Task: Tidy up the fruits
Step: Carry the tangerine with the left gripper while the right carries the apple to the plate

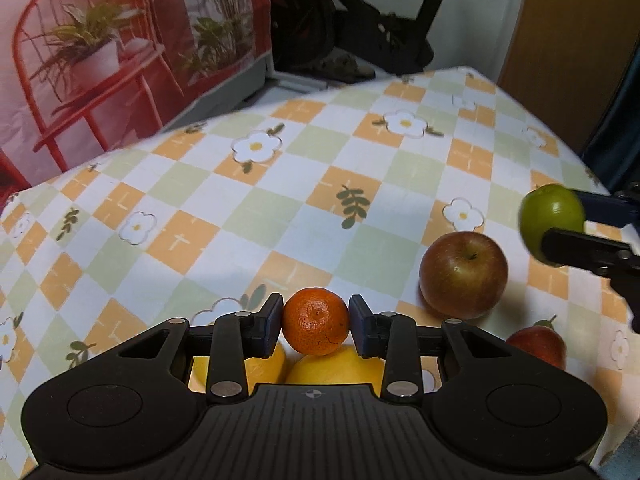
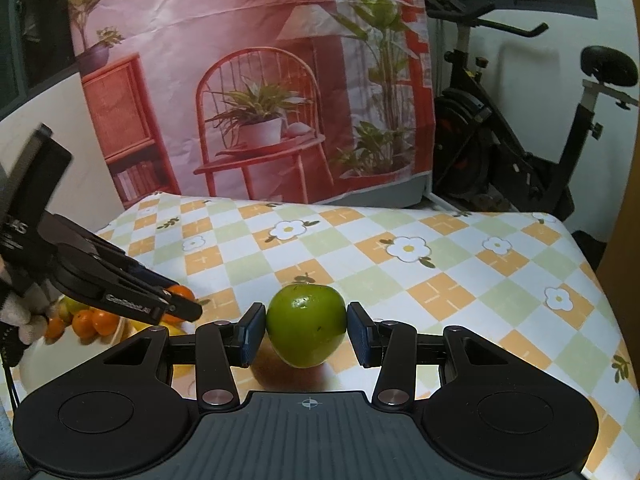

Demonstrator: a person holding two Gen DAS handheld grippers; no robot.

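Holding an orange point(image 1: 316, 321) between its two pads, the left gripper point(image 1: 316, 322) sits clamped on the fruit's sides, low over the near edge of the table point(image 1: 360, 184). Directly beneath it two yellow fruits point(image 1: 336, 368) show through the gap in the linkage; in the right wrist view these belong to a pile of oranges and yellow fruit in a pale bowl point(image 2: 36, 360) at the table's near left corner, so the orange appears lifted just above that pile. The right gripper point(image 2: 306, 326) is likewise clamped, on a green apple point(image 2: 306, 324), pads pressing its left and right flanks, stem end up. From the left wrist view the apple hangs clear of the cloth toward the right edge, well apart from the orange. Below and beside it a large red apple point(image 1: 464, 274) rests on the cloth, with a second red fruit point(image 1: 538, 344) nearer the near edge, partly hidden by the left gripper's body. Relation that matters: both held fruits are round, no long axis to speak of, so approach angle matters little; what counts is destination. The red apples lie on the right gripper's side, close under the green apple. The bowl of citrus lies on the left gripper's side, directly below the orange. Judgement: if sorting is by kind, the green apple's likely spot is beside the red ones; where the orange is bound cannot be told. The far half of the table is bare cloth.
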